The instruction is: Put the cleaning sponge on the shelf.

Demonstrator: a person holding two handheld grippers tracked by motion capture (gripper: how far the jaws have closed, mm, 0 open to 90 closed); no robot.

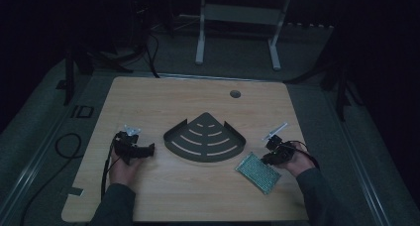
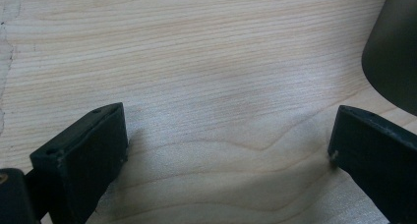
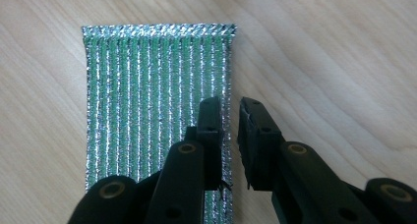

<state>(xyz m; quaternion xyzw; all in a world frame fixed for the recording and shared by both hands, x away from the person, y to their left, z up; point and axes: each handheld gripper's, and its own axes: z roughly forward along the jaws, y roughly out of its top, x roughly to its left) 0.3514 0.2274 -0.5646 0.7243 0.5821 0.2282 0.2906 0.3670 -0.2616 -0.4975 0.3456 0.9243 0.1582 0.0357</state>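
A green and silver ribbed scouring pad (image 1: 257,172) lies flat on the wooden table (image 1: 173,196) at the front right. My right gripper (image 1: 269,159) sits at the pad's far right corner. In the right gripper view the pad (image 3: 147,101) lies under the right gripper (image 3: 231,103), whose jaws stand a narrow gap apart over the pad's right edge without pressing on it. A dark quarter-round slotted shelf (image 1: 205,137) rests at the table's middle. My left gripper (image 1: 150,149) lies to its left, wide open (image 2: 228,130) over bare wood, with the shelf's edge (image 2: 393,52) at the upper right.
A round cable hole (image 1: 235,93) sits in the table's far side. Beyond the table stand the white legs of a desk frame (image 1: 200,37). Black cables (image 1: 67,146) loop on the floor at the left. The room around is dark.
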